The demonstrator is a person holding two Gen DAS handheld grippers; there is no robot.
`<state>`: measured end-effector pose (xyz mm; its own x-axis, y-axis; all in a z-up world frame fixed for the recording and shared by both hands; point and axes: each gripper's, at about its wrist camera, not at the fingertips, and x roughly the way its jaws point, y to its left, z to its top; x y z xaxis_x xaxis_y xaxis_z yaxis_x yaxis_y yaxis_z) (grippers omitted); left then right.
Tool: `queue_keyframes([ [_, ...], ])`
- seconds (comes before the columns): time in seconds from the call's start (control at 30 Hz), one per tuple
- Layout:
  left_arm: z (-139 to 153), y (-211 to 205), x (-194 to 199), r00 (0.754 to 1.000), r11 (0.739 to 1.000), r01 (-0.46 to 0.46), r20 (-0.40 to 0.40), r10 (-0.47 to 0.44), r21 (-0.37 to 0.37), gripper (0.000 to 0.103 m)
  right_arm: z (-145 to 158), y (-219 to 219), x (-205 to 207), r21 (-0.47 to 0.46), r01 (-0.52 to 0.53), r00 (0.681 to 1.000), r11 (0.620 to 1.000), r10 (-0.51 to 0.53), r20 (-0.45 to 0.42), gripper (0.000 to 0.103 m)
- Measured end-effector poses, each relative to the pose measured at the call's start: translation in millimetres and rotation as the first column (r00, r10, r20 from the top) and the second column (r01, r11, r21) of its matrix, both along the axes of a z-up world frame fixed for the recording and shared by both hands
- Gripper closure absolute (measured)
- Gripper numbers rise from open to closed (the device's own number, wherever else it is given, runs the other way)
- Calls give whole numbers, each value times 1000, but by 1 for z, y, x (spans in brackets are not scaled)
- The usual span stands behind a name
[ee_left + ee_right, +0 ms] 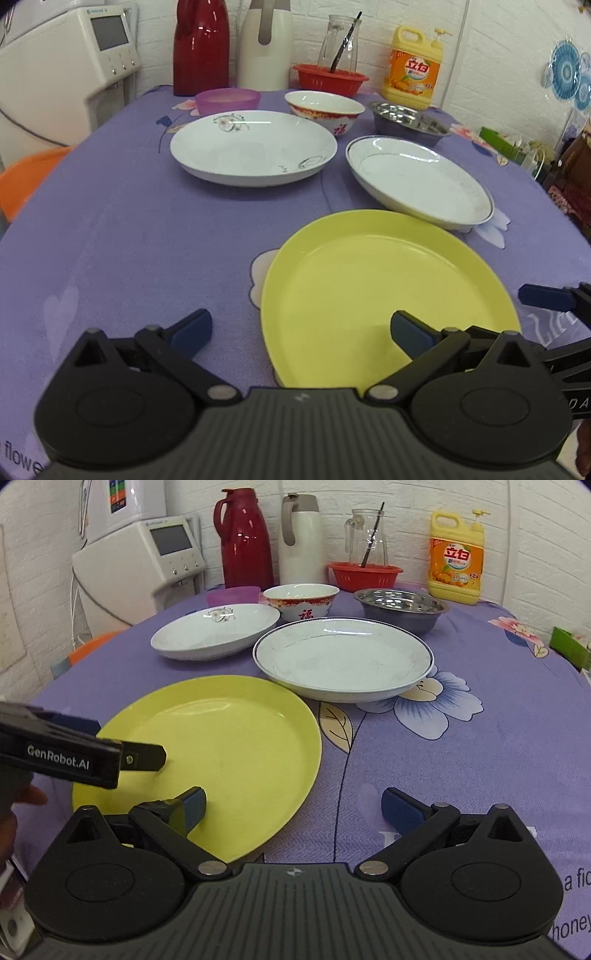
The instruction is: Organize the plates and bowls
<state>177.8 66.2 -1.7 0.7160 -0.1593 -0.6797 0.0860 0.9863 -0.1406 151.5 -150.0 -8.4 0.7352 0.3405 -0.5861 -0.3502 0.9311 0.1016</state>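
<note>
White brick walls back a bench [461,775] draped in a purple flowered cloth printed with partial words — "flowe" at the left wrist view's lower edge, "a fic" and "honey" in the right wrist view. Along the far edge stand a red thermos [243,539], a white thermos [301,542], a glass jug [365,535] behind a red basket [364,575], and a yellow detergent bottle [457,557] whose orange label carries Chinese characters reading "立白". A white appliance with a grey screen [155,554] sits beside the bench on the left. Nearer in, a purple bowl [227,100], a white bowl with a red band and the character "福" [301,600] and a steel bowl [400,609] form a row; in front of them lie a white plate with a floral mark [253,147] and a blue-rimmed white plate [343,657], set just beside each other. Closest is the yellow plate [369,295], flat on the cloth. The left tool [301,334] hovers with its fingers spread wide — one blue pad over the plate's near side, the other over bare cloth. Its side bar reads "GenRobot.AI" in the right wrist view. The right tool [293,808] is likewise spread apart, gripping nothing, its left pad over the yellow plate's near edge.
</note>
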Motion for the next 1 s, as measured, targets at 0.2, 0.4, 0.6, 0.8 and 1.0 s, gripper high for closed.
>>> queue_keyframes([
  [0.2, 0, -5, 2, 1000, 1000, 12, -9, -12, 23, 11, -5, 9, 5, -41, -39, 999, 998, 38, -8, 0],
  [0.4, 0, -18, -6, 998, 997, 67, 17, -67, 40, 43, -5, 14, 2, -57, -51, 998, 997, 53, 29, 6],
  [0.6, 6, -10, -12, 1000, 999, 1, 29, -2, 47, 45, 1, 31, -3, -58, -38, 999, 998, 40, 35, 8],
  [0.8, 24, 28, -23, 992, 992, -105, 76, 99, 77, 45, 16, 71, 3, -39, -132, 987, 991, 135, 83, 6],
  [1.0, 16, 57, -18, 985, 982, -169, 52, 165, 89, 46, 7, 101, 21, -17, -193, 980, 981, 194, 46, 3],
])
